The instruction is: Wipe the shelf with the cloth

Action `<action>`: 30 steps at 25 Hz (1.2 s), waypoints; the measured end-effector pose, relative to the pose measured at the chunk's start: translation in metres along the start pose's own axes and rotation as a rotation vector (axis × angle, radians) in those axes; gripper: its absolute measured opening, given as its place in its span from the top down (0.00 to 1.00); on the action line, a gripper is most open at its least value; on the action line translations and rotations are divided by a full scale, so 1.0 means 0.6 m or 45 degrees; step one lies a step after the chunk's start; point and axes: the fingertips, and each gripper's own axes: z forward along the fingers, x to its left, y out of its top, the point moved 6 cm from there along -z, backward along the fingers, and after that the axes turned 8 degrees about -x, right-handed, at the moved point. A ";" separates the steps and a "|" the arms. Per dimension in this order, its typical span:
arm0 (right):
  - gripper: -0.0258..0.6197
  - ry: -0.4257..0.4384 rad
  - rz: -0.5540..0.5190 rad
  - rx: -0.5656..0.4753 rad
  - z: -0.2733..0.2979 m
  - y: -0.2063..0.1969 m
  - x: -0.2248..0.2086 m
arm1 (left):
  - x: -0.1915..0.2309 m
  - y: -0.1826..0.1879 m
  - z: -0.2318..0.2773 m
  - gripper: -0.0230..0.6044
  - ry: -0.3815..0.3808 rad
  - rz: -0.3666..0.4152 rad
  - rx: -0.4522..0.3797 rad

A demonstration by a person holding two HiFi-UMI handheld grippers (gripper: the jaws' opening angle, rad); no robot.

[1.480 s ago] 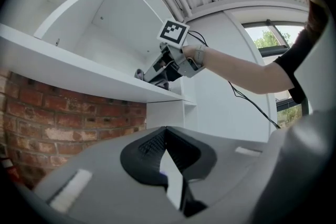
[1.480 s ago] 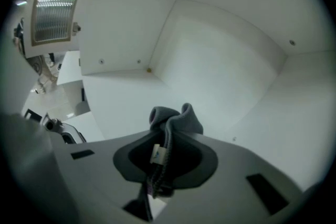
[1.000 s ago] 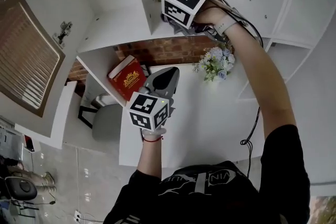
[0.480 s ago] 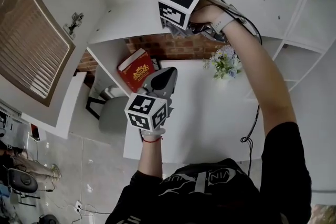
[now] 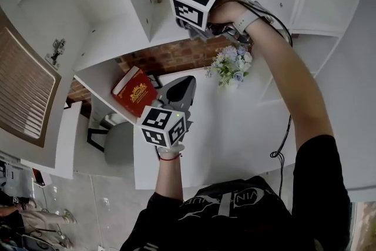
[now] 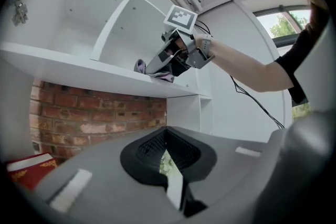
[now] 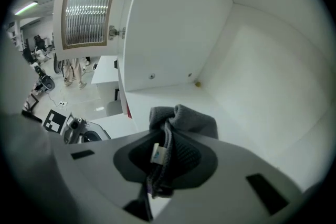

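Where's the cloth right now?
The cloth is pinched in the right claw, pressed on the white upper shelf; in the left gripper view it sits right of the divider, above the brick wall.

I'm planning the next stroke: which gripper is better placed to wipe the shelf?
Right. The right gripper is shut on the cloth and at the shelf; the left gripper is empty, below it over the desk.
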 end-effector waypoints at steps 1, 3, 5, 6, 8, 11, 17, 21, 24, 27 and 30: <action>0.86 -0.022 0.018 0.004 -0.008 -0.012 -0.009 | -0.009 -0.001 0.012 0.95 -0.030 -0.003 -0.004; 0.86 -0.070 0.054 0.012 -0.025 -0.036 -0.028 | -0.029 -0.003 0.036 0.95 -0.091 -0.010 -0.009; 0.86 -0.126 0.088 0.036 -0.044 -0.066 -0.049 | -0.048 -0.006 0.056 0.95 -0.145 -0.016 -0.011; 0.86 -0.157 0.106 0.053 -0.055 -0.083 -0.059 | -0.057 -0.008 0.066 0.95 -0.169 -0.018 -0.011; 0.86 -0.221 0.145 0.089 -0.076 -0.116 -0.081 | -0.074 -0.011 0.084 0.95 -0.214 -0.022 -0.010; 0.86 -0.328 0.198 0.144 -0.106 -0.161 -0.112 | -0.099 -0.013 0.108 0.95 -0.283 -0.027 -0.011; 0.86 -0.527 0.242 0.208 -0.137 -0.208 -0.137 | -0.142 -0.009 0.141 0.95 -0.387 -0.023 -0.020; 0.86 -0.628 0.213 0.278 -0.146 -0.225 -0.150 | -0.146 -0.008 0.136 0.95 -0.399 -0.015 -0.016; 0.86 -0.656 0.211 0.283 -0.147 -0.228 -0.156 | -0.127 -0.007 0.117 0.95 -0.360 -0.016 -0.009; 0.86 -0.669 0.217 0.246 -0.148 -0.228 -0.159 | -0.102 -0.007 0.089 0.95 -0.300 -0.014 -0.001; 0.86 -0.694 0.236 0.169 -0.152 -0.229 -0.156 | -0.076 -0.008 0.050 0.95 -0.230 -0.016 0.006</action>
